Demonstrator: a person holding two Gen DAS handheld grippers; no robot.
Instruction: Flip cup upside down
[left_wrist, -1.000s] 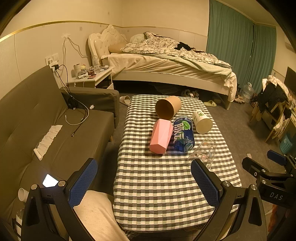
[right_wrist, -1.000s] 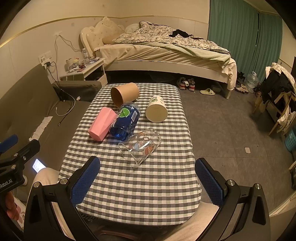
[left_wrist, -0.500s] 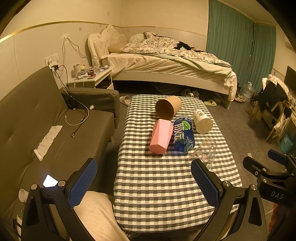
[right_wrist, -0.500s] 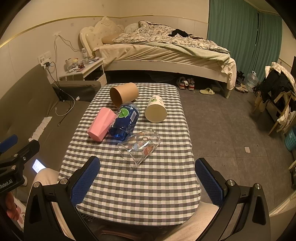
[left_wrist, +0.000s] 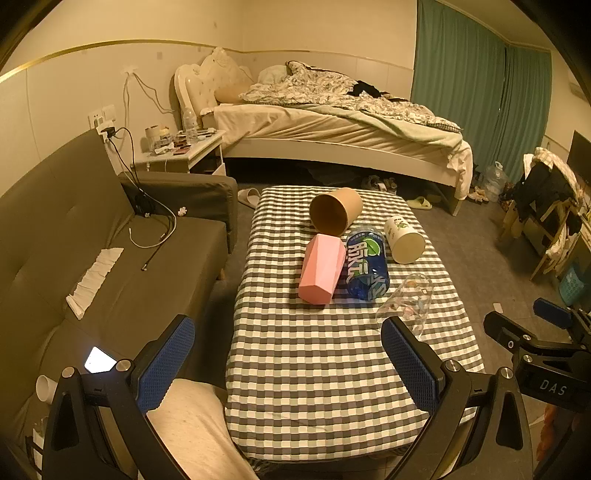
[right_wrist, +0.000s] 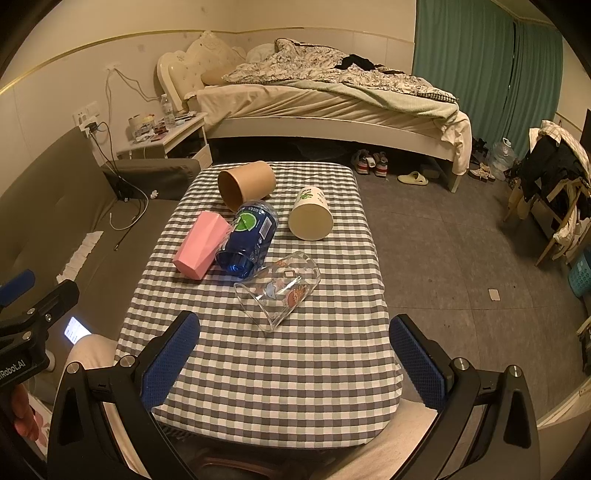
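Several cups lie on their sides on the checkered table (right_wrist: 295, 369). A clear glass cup (right_wrist: 277, 291) with cartoon prints lies nearest me; it also shows in the left wrist view (left_wrist: 408, 301). Behind it lie a pink faceted cup (right_wrist: 201, 250), a blue printed cup (right_wrist: 248, 240), a brown paper cup (right_wrist: 246, 182) and a cream cup (right_wrist: 311, 216). My right gripper (right_wrist: 295, 362) is open and empty, above the near table edge. My left gripper (left_wrist: 288, 363) is open and empty, above the table's near left corner.
A grey sofa (left_wrist: 92, 243) with a cable and a folded cloth runs along the table's left side. A bed (right_wrist: 332, 103) stands behind the table, with shoes on the floor beside it. A chair with clothes (right_wrist: 554, 177) stands at the right. My knee (left_wrist: 192, 424) is at the near table edge.
The right gripper has drifted slightly, so the cups sit a little further left in its view. The left view is nearly unchanged. Both grippers remain open.
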